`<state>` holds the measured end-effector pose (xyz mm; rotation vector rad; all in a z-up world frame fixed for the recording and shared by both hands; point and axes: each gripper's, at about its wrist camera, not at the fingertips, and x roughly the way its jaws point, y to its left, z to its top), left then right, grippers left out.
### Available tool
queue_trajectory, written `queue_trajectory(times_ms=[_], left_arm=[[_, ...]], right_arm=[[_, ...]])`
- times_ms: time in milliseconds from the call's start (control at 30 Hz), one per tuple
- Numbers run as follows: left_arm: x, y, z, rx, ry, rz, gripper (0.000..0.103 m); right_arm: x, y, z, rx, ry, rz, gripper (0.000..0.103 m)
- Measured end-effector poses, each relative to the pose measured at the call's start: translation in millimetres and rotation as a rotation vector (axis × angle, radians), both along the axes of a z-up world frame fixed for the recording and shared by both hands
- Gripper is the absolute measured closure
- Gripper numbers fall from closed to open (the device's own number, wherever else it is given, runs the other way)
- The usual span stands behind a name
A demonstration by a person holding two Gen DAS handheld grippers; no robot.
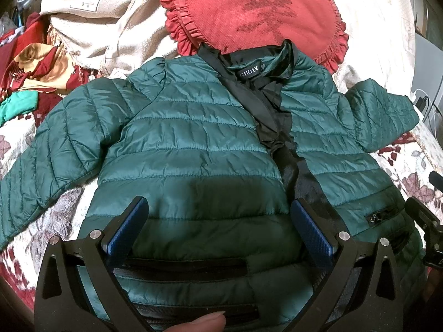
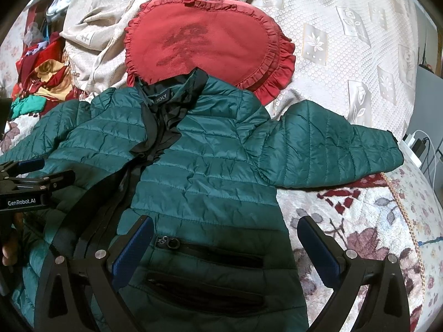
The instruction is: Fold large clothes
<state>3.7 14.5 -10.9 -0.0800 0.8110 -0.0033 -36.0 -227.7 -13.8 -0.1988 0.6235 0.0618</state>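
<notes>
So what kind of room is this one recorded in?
Most likely a bedroom at home: the green jacket lies spread on a flower-patterned bedspread, its collar against a red frilled cushion, with more clothes heaped at the far left.

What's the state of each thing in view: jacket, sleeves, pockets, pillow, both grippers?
Jacket: spread flat, front up, unzipped, not yet folded.
Right sleeve: stretched out sideways.
Left sleeve: stretched out, angled downward.
Pocket zip: closed.
Pillow: lies under the jacket's collar.
Left gripper: open, over the hem, holding nothing.
Right gripper: open, straddling the jacket's side edge.
</notes>
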Motion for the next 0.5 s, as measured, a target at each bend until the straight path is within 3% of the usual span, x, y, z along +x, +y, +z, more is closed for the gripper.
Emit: queue_trajectory(times_ms=[500], left_arm=[[0.1, -0.2, 0.2, 0.0, 0.0, 0.001, 0.0]], right_arm=[[0.7, -0.8, -0.1, 0.002, 0.0, 0.0, 0.0]])
